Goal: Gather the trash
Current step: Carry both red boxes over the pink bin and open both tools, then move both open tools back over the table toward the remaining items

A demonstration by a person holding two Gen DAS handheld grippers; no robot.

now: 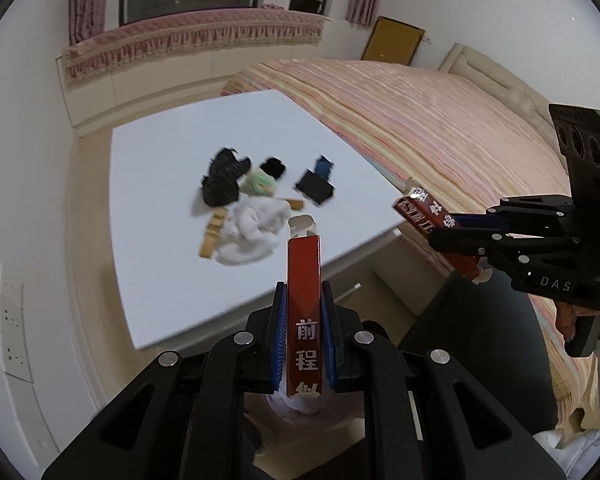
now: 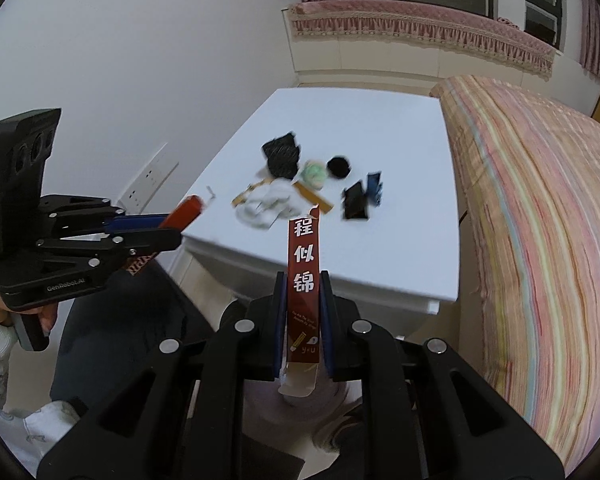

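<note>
Nearest, left gripper: jaws clamped on a red carton with white characters, held upright above the bench edge. Right gripper: jaws clamped on a second red carton. Beyond, white bench carrying remaining trash: white crumpled paper, tan strip, black bag, green wad, black packet. Farthest, striped bed.
</note>
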